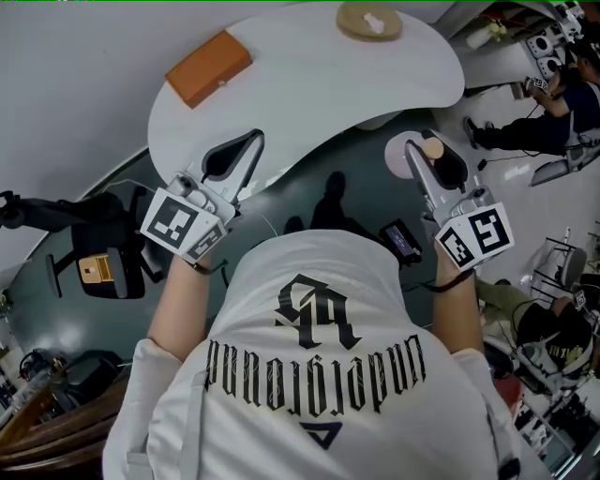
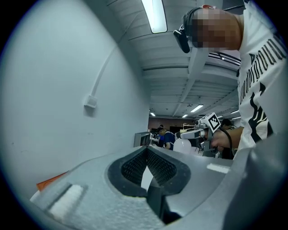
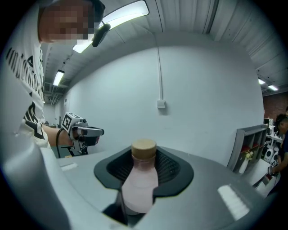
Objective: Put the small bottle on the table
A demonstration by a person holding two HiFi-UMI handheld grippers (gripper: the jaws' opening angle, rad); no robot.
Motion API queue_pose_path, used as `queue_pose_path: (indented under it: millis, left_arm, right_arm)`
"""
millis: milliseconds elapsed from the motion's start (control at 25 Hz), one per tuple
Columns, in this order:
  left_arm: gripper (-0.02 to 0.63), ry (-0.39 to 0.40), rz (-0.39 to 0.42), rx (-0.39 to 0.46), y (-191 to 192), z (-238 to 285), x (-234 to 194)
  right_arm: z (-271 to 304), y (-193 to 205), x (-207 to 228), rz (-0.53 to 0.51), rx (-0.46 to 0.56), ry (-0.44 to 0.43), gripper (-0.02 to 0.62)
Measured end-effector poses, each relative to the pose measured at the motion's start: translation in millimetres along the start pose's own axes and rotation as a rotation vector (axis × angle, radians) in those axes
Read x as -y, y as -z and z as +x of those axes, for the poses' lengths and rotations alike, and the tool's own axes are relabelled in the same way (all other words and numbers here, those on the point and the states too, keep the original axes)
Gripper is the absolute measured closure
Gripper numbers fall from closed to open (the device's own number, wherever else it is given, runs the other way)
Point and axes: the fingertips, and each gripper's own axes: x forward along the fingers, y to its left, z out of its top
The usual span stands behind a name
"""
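Note:
The small bottle (image 3: pixel 139 184) is pale pink with a tan cap and stands upright between the pads of my right gripper (image 3: pixel 144 157), which is shut on it. In the head view the right gripper (image 1: pixel 433 161) holds the bottle (image 1: pixel 432 148) above the dark floor, just off the near edge of the white table (image 1: pixel 309 84). My left gripper (image 1: pixel 251 141) is at the table's near left edge. Its jaws meet at the tips with nothing between them (image 2: pixel 147 150). Each gripper also shows in the other's view, the right gripper (image 2: pixel 198 131) and the left gripper (image 3: pixel 83 131).
An orange box (image 1: pixel 208 67) lies on the table's left part and a round tan object (image 1: pixel 368 21) at its far edge. A black chair (image 1: pixel 94 258) stands to the left. A small dark device (image 1: pixel 401 241) lies on the floor. People sit at the right (image 1: pixel 553 103).

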Motion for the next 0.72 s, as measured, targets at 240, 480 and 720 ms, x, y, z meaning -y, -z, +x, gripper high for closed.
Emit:
queue_pose_path:
  millis: [240, 480, 720]
  left_arm:
    - [0.6, -0.021, -0.034, -0.012, 5.2, 39.2, -12.9]
    - [0.6, -0.025, -0.047, -0.033, 12.9, 84.4, -21.0]
    - [0.6, -0.053, -0.067, -0.071, 29.8, 124.3, -38.1]
  right_arm:
    - [24.7, 2.4, 32.1, -0.007, -0.027, -0.051, 0.463]
    - [49.1, 5.6, 68.5, -0.027, -0.046, -0.094, 0.463]
    - [75.8, 24.3, 102.6, 0.002, -0.076, -0.155, 0.463]
